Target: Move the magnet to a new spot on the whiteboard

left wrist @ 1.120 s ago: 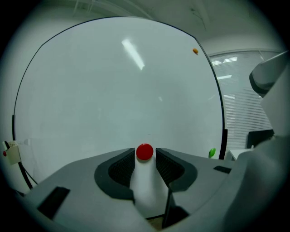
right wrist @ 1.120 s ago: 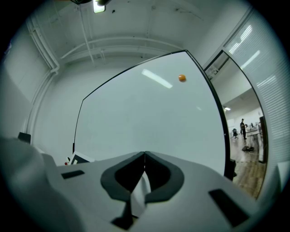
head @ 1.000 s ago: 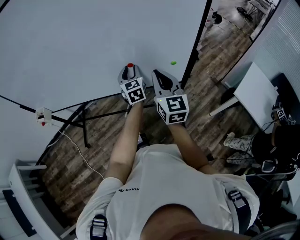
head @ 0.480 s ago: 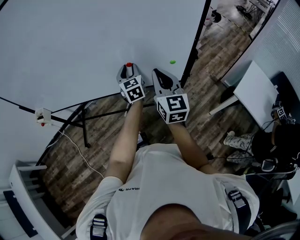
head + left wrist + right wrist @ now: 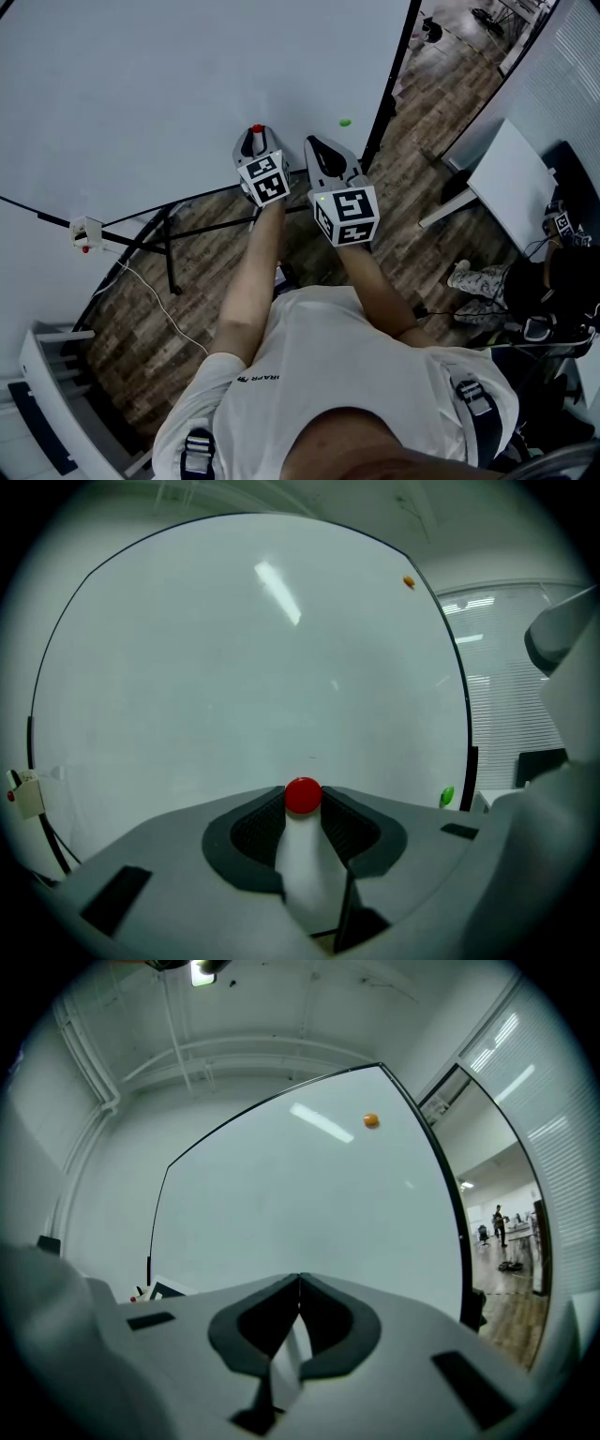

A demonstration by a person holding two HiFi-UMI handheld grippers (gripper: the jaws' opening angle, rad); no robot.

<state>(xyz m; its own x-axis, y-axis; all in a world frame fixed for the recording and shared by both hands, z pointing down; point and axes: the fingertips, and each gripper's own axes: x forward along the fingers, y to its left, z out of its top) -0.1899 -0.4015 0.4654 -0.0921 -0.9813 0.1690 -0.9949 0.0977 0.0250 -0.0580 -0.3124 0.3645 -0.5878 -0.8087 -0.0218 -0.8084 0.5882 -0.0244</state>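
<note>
A red magnet (image 5: 258, 129) sits on the whiteboard (image 5: 169, 84) near its lower edge. My left gripper (image 5: 256, 136) points at the board, and its jaws have just been closing. In the left gripper view the red magnet (image 5: 303, 796) fills the gap at the tips of the left gripper (image 5: 303, 803), with a pad against each side. Just to the right, my right gripper (image 5: 323, 155) is held short of the board. In its own view the right gripper (image 5: 300, 1283) is shut with nothing between its jaws.
A green magnet (image 5: 346, 123) sticks to the board right of the grippers, and an orange magnet (image 5: 371, 1121) sits high up. The board's black frame (image 5: 389, 94) and stand legs (image 5: 169, 239) rise from a wooden floor. A white table (image 5: 511, 183) and a seated person (image 5: 562, 281) are at the right.
</note>
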